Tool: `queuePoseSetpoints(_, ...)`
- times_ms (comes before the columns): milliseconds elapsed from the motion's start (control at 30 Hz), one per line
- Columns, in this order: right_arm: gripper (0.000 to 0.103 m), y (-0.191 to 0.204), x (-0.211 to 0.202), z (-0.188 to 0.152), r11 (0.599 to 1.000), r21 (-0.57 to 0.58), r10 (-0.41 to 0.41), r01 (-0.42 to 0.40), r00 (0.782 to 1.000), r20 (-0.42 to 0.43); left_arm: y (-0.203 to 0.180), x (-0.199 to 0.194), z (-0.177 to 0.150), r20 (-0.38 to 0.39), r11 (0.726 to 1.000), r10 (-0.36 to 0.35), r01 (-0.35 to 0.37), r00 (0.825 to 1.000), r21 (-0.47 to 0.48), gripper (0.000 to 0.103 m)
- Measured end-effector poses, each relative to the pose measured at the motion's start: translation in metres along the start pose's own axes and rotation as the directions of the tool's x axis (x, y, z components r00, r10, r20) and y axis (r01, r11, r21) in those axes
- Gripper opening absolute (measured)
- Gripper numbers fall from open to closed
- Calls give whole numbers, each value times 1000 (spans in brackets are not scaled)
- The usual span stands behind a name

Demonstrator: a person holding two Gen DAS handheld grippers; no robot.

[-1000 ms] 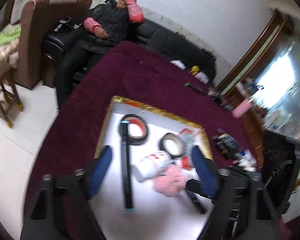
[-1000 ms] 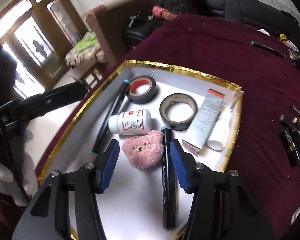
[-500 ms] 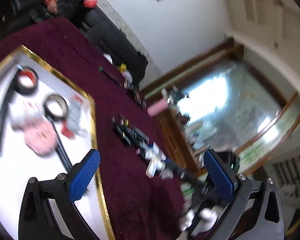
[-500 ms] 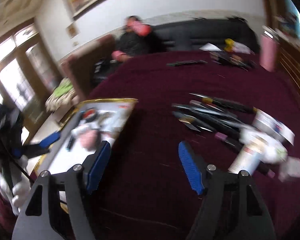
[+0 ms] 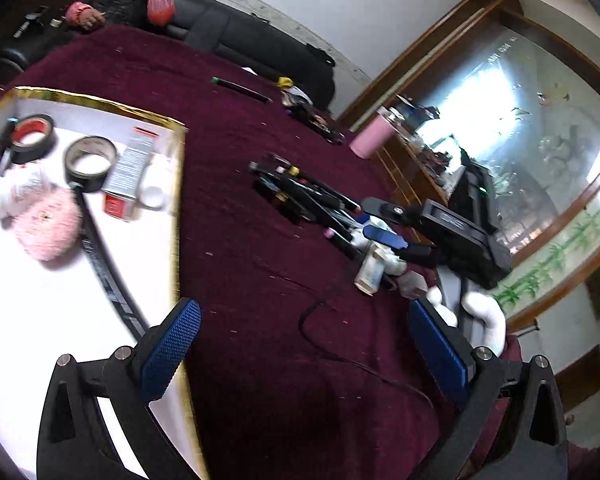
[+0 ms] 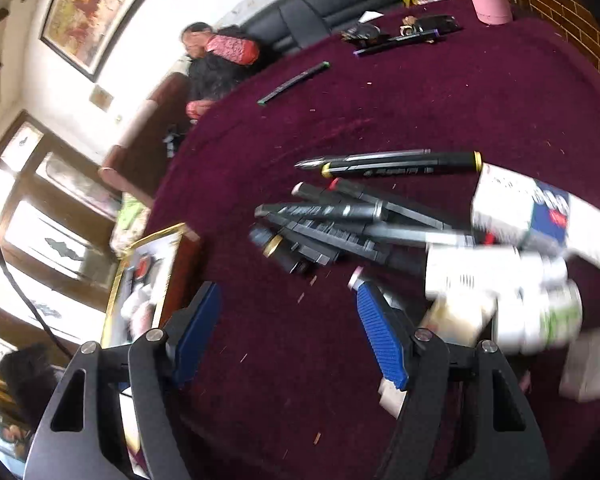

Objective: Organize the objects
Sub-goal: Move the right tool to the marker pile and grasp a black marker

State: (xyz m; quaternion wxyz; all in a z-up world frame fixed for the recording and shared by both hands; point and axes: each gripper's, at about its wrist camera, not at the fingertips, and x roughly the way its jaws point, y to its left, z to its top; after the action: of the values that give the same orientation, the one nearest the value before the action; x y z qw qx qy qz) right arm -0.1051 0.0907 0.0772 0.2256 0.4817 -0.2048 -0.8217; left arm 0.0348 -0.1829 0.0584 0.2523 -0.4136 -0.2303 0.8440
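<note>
From the left wrist camera, the left tongs (image 5: 304, 344) stand spread as wide as they go, with only the dark red cloth-covered table (image 5: 260, 272) between the blue pads. The jaws have just been opening, and nothing is between them. To the left of the tongs lies the gold-rimmed white tray (image 5: 175, 208). In it sit a black tape roll with a red core (image 5: 32, 138), a second black tape roll (image 5: 90, 158) beside it, a fluffy pink plush toy (image 5: 46, 226) nearer the camera, a white and red flat box (image 5: 130, 174) by the tray's right rim, and a long black marker (image 5: 104, 276) running toward the tongs. To the right of the tray, well apart from it, a heap of black marker pens (image 5: 308, 200) lies on the cloth, with a small pale bottle (image 5: 370, 272) at its near end. A thin black cable (image 5: 340, 356) runs across the cloth between the pads. The right tongs (image 5: 384, 236) reach in over that heap, held by a white-gloved hand (image 5: 484, 316). A pink cup (image 5: 370, 140) stands at the far edge of the table, and a person sits on the black sofa (image 5: 260, 40) beyond.

From the right wrist camera, the right tongs (image 6: 288, 320) are partly spread and empty, having just been opening, over bare cloth. The heap of markers lies just ahead of them and to the right. Blurred white bottles and boxes (image 6: 500, 280) lie by the right pad; I cannot tell whether it touches them. The tray sits far off to the left.
</note>
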Motion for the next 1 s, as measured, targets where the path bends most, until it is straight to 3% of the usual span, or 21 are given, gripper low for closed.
queuePoseSetpoints(167,71,-8,36,24,996,-3,-85,84,995,-44,14,-12,3,22,999,39,-38,999,-34,101)
queuePoseSetpoints(233,71,-12,44,25,997,8,-78,78,995,-65,19,-11,3,24,998,38,-37,999,-52,101)
queuePoseSetpoints(367,72,-11,55,3,996,51,87,-79,977,-193,22,-4,4,16,998,44,-43,999,-55,101)
queuePoseSetpoints(500,72,-2,36,-24,982,32,187,-184,958,-216,16,3,6,12,998,53,-52,999,-30,101)
queuePoseSetpoints(533,72,-1,28,-28,984,21,176,-175,963,-202,14,4,7,13,998,58,-58,998,-21,101)
queuePoseSetpoints(633,72,2,17,-31,996,-65,46,-56,988,-145,11,10,9,15,998,64,-63,998,-27,101)
queuePoseSetpoints(733,67,8,18,-34,991,-126,-58,43,992,-114,10,13,6,11,997,70,-70,997,-32,101)
queuePoseSetpoints(867,47,23,25,-43,943,-264,-230,204,971,-71,6,10,5,19,996,92,-92,996,-22,101)
queuePoseSetpoints(933,36,26,38,-35,922,-292,-279,253,959,-50,6,7,7,32,993,113,-113,993,-16,101)
queuePoseSetpoints(1000,33,26,44,-30,921,-282,-291,268,956,-43,7,3,9,51,991,134,-134,990,-15,101)
